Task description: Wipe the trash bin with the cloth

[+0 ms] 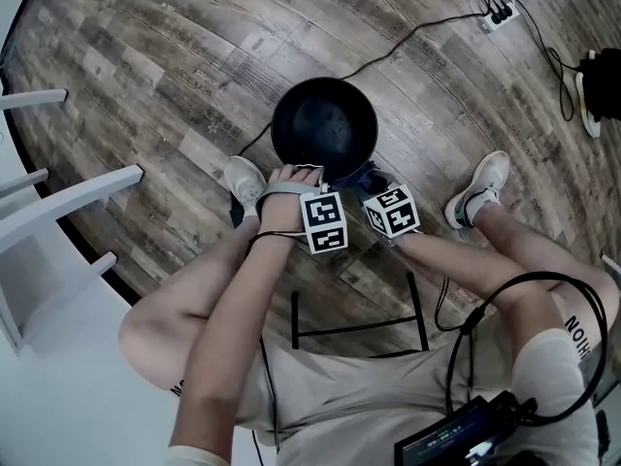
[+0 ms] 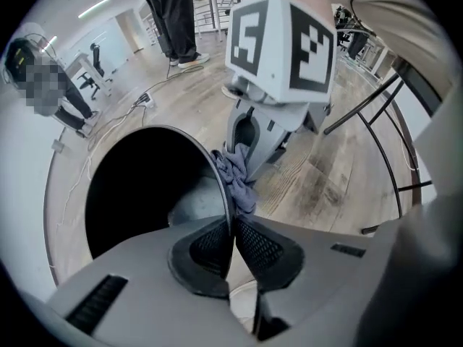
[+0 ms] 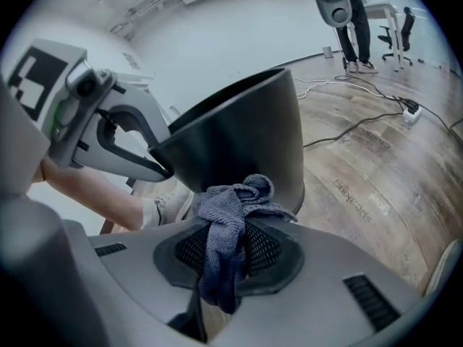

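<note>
black bin (image 1: 324, 129) stands on the floor in the upper middle of the head view, just ahead of the person's shoes. left gripper (image 2: 233, 223) points down at the near rim with its jaws pinched tight on that thin edge, so it's basically bracing the bin. right gripper (image 3: 226, 231) is clamped on the blue-grey cloth (image 3: 233, 207). the cloth bunches out of the jaws in the lower middle of the right gripper view, up against the bin's outer wall just under the rim. it looks like it's touching, but i can't swear to it.

so imo this is the very start of the wipe: bin held, cloth at the wall. next move needs the cloth pressed on and dragged around or down the side. the bin looks light, so the left side has to stop it tipping or spinning.

floor (image 1: 146, 66) is worn wood-look planks. white frames (image 1: 68, 197) sit at the left edge, and a black cable (image 1: 417, 32) runs to a power strip (image 1: 499, 13) upper right. it's a bright open room, with people (image 2: 173, 20) standing far off.
</note>
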### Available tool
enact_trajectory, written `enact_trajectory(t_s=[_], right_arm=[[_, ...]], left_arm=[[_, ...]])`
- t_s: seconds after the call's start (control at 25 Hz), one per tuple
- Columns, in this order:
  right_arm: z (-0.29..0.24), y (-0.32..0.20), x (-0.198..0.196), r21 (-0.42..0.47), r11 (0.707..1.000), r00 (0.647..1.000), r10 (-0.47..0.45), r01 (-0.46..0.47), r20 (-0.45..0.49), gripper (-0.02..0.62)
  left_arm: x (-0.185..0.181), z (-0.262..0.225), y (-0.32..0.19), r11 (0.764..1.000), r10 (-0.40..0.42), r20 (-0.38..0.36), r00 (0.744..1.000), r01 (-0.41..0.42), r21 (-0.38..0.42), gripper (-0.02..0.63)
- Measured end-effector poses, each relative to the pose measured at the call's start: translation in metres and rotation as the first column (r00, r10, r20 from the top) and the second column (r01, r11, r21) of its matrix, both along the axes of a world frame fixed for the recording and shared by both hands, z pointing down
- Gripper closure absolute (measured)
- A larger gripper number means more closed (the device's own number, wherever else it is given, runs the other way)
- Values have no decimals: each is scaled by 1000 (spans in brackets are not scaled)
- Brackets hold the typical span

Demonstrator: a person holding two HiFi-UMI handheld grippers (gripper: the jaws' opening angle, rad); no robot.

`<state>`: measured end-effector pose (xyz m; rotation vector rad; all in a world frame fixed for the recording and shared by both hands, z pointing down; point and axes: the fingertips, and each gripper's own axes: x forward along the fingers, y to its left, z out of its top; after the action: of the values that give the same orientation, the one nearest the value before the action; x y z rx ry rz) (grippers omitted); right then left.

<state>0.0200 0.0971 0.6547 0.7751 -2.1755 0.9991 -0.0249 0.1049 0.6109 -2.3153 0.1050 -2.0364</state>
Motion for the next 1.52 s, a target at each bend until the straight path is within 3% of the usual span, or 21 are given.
enact_trajectory(t_s=[0.4,0.64,0.88,1.2,1.28,1.44,1.52], right_arm=[[87,-11,6,-20,998,985,-67,65,-156,518],[123,-21,23,-110,993,979,13,-36,-204,518],[127,-22,23,-109,993,972,-69,45,-226,518],[95,-29,35,-31,999,978,-18,12,-206,518],[82,-31,35,-13,1000,980,3,-6,-197,518],[49,-35,40,12,997,981,73,-72,-178,518],[32,-37,41,27,996,981,91,-88,-170,518]], left_arm=[[15,-3,-3,989,-139,-38,990,137,-57,586],[21,-4,-7,986,-164,-56,985,162,-35,586],[21,-4,-8,982,-188,-79,979,187,-27,583],[23,-9,-11,972,-233,-128,964,226,-66,564],[28,-17,-12,953,-297,-182,937,278,-121,563],[40,-36,-16,877,-470,-296,832,401,-264,549],[41,-44,-21,859,-506,-325,799,430,-279,541]])
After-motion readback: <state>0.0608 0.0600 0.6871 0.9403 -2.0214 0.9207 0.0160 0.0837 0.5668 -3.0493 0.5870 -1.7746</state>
